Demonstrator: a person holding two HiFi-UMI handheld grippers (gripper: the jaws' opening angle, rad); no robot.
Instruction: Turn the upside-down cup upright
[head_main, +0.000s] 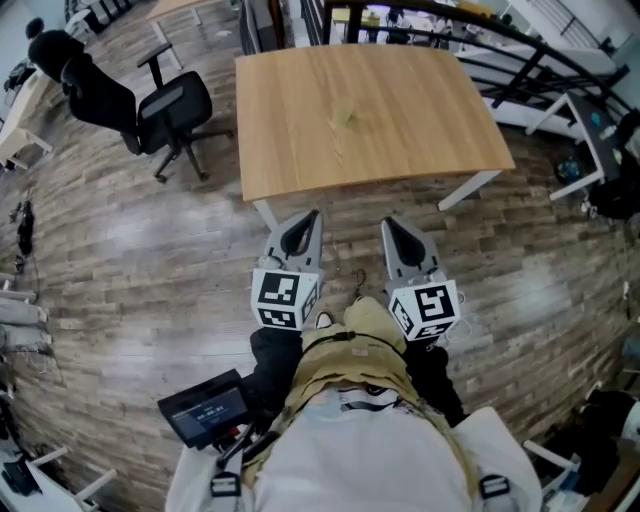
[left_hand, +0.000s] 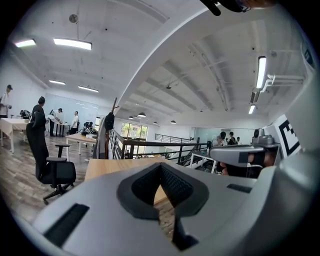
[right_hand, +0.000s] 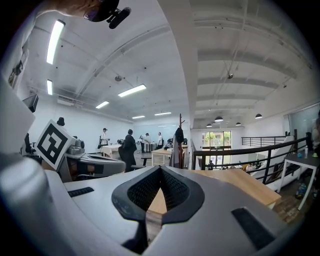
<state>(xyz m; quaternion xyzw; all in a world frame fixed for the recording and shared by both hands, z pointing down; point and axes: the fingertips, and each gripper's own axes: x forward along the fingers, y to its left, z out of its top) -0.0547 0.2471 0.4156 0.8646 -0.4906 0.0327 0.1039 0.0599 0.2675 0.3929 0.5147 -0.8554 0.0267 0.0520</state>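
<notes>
A small, pale, translucent cup (head_main: 345, 115) is seen only faintly near the middle of the light wooden rectangular counter (head_main: 420, 150). Whether it stands upside down cannot be told. It is touched by nothing and lies well apart from both grippers.

The grey left gripper (head_main: 314, 214) and the grey right gripper (head_main: 387, 222) are held side by side just in front of the person, over the brown wood-plank floor (head_main: 130, 260). Their tips are pointed at the counter's near edge and, in the head view, are seen short of it.

In the left gripper view the fingers of the left gripper (left_hand: 160, 165) are shown closed tip to tip with nothing gripped. Only counter and floor are seen through the gap behind the tips. In the right gripper view the right gripper (right_hand: 159, 168) is shown likewise, its fingers brought together and empty.

A black swivel office chair (head_main: 178, 108) is placed to the left of the counter.
</notes>
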